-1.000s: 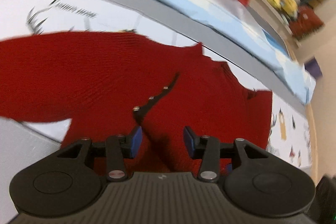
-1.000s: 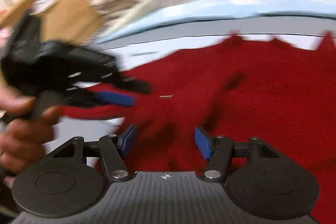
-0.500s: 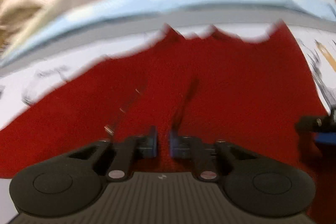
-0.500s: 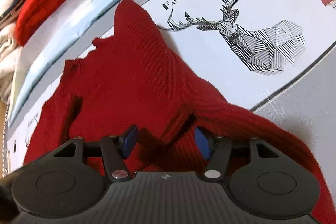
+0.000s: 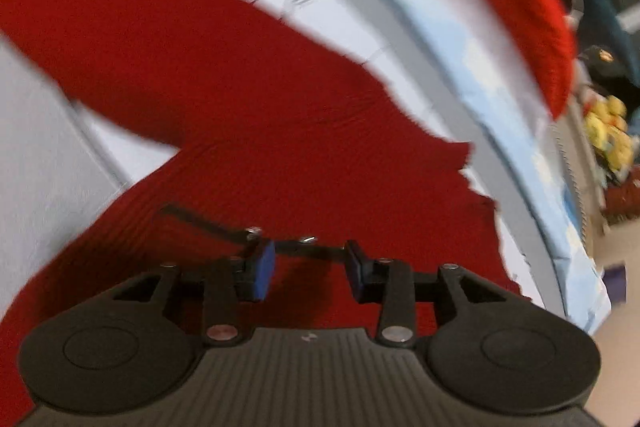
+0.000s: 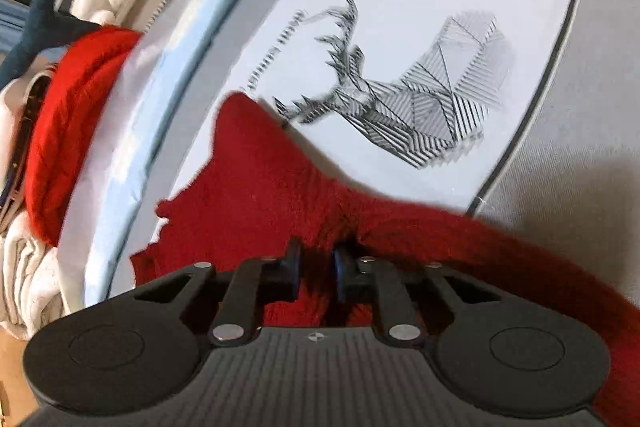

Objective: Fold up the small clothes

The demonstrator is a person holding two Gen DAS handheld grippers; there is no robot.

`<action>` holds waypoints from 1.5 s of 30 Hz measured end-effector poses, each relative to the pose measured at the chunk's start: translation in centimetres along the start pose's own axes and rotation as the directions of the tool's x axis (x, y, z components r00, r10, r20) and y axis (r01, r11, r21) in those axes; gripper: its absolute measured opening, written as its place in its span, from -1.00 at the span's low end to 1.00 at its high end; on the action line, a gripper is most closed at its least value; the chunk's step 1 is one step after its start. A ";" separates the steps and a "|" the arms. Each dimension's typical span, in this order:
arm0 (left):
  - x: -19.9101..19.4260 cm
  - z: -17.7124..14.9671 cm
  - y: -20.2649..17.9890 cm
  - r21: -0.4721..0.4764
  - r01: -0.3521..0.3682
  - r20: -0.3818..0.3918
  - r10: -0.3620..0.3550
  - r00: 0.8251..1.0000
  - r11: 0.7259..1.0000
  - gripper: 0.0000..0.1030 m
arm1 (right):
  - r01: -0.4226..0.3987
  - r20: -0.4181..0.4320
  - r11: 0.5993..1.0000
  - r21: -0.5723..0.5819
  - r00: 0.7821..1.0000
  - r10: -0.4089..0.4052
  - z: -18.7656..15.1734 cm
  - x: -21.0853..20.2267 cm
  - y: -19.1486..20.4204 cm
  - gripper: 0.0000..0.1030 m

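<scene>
A red knit sweater point(image 5: 240, 87) lies spread on a white printed cloth point(image 5: 344, 7), one sleeve point(image 5: 100, 7) reaching to the upper left. My left gripper point(image 5: 308, 259) hovers just over its body. Its jaws are opening and nothing sits between the blue pads point(image 5: 262, 269). In the right wrist view the sweater point(image 6: 256, 179) bunches into a ridge near where the other sleeve point(image 6: 520, 259) runs off to the right. My right gripper point(image 6: 316, 263) is closing there, and its narrow jaws pinch a fold of the red knit.
A deer drawing point(image 6: 400, 107) is printed on the white cloth beside the sweater. Past a pale blue border point(image 5: 460, 47) sits a folded red garment point(image 6: 68, 115) on cream clothes point(image 6: 28, 267). Yellow plush toys point(image 5: 608, 131) are on the far side.
The left jaws shut half a second ago and now stand apart again, and that view has rolled. The right gripper swung to the sleeve side and narrowed its jaws onto the knit.
</scene>
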State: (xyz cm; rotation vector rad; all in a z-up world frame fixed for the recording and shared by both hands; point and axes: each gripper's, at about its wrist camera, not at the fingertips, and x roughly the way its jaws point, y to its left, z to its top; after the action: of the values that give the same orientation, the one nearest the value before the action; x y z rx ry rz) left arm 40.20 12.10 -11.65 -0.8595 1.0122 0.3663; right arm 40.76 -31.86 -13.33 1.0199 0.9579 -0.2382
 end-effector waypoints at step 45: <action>-2.7 -1.4 3.2 -0.194 -0.133 -0.009 0.134 0.991 0.972 -0.22 | 0.080 -0.035 0.993 -0.084 0.996 -0.083 -0.6 0.9 1.3 -0.54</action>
State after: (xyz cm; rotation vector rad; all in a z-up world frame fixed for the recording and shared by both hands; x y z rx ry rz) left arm 35.94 13.34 -11.15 -0.9676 1.0453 0.5885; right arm 41.69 -30.42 -13.31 0.9139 1.0374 -0.2455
